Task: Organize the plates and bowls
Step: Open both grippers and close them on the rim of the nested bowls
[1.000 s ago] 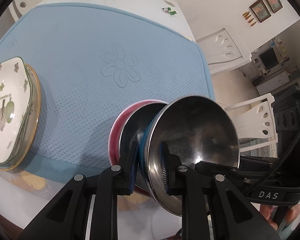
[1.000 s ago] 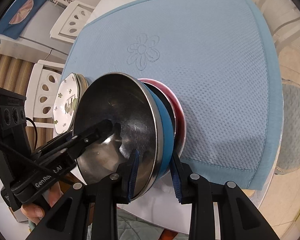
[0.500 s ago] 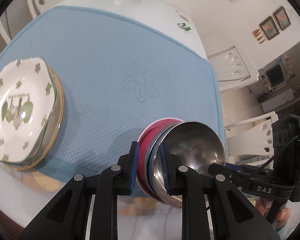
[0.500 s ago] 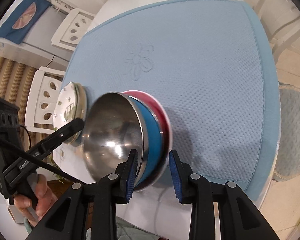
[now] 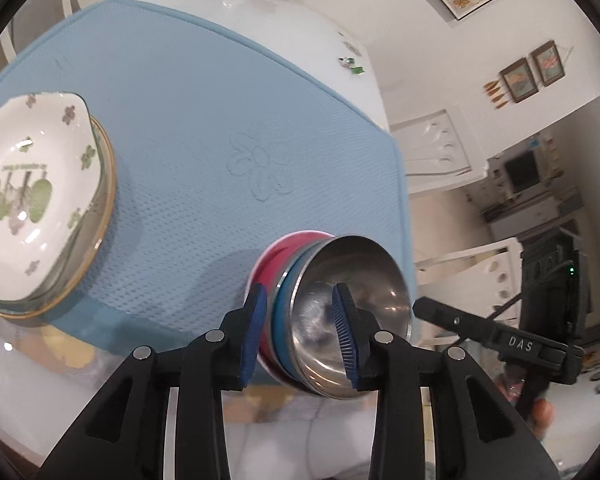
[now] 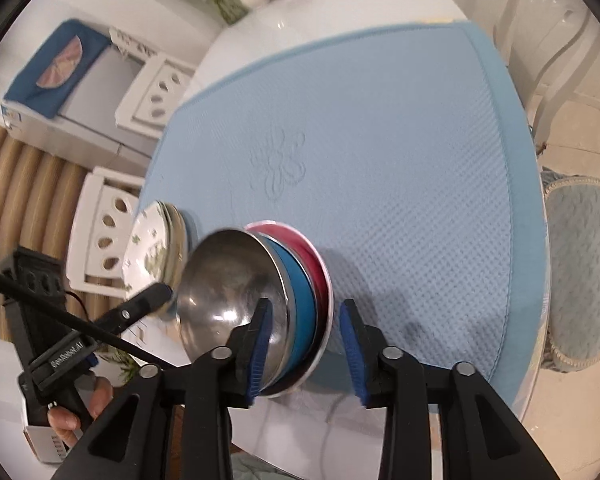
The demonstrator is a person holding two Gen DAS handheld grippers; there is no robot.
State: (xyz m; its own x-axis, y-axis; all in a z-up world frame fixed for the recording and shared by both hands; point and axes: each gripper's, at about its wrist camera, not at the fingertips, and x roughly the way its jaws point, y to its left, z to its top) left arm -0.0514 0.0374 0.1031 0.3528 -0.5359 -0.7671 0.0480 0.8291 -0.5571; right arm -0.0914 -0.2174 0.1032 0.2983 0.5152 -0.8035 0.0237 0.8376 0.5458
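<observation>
Bowls (image 5: 340, 312), nested beside the blue mat (image 5: 204, 128), sit between both loosened, just-opening grippers (image 5: 300, 334) (image 6: 306, 346), one marked "DAS".

Bowl stack (image 5: 340, 320) on mat (image 5: 220, 120) near edge; plate stack (image 5: 32, 196) left.

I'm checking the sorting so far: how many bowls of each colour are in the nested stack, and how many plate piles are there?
Steel bowl: 1
Blue bowl: 1
Red bowl: 1
Pile of plates: 1; how many plates are in it cannot be told
Total: 3 bowls and 1 pile
</observation>
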